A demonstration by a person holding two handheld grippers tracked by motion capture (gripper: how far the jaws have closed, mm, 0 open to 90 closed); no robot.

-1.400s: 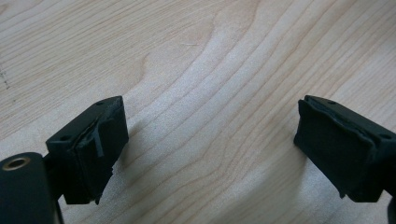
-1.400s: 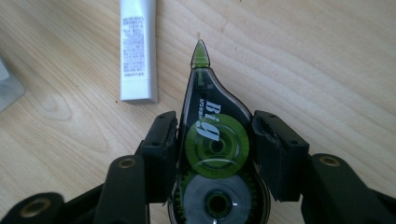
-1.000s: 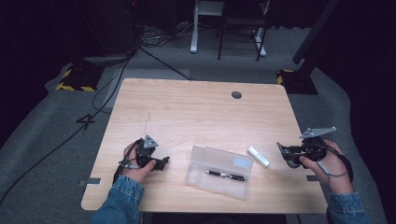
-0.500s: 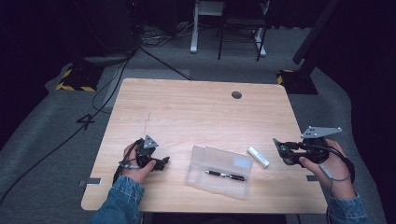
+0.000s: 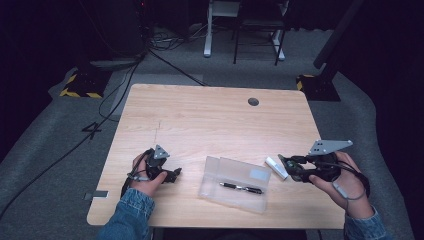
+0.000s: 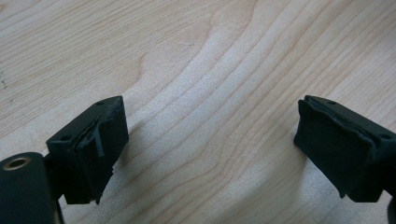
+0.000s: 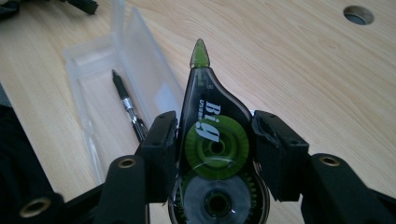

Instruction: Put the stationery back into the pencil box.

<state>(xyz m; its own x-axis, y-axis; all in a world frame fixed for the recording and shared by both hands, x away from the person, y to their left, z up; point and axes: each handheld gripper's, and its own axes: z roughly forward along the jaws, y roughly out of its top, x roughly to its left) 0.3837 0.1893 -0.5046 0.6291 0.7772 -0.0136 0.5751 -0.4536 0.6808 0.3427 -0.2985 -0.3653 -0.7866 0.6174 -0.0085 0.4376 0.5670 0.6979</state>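
Two tongs show: the right tongs (image 7: 212, 140) pinch a green correction tape dispenser (image 7: 212, 135), held above the desk (image 5: 200, 115) just right of the open clear case (image 5: 235, 182) with its pen (image 5: 241, 188). The left tongs (image 6: 210, 144) rest spread and empty on the desk.

The surface (image 5: 200, 120) is pale wood-grain laminate, smooth with a soft sheen. The correction tape dispenser (image 7: 212, 140) is glossy translucent plastic, smoky dark in the body with green wheels and a green tip. The case (image 5: 235, 183) is clear, lightly frosted plastic; the pen (image 5: 241, 188) inside it looks black with a shiny metal-looking band. The right gripper (image 7: 215, 154) has matt black plastic jaws, and the left gripper (image 6: 210, 149) has dull, rubbery-looking pads. Both sleeves are blue denim cloth.
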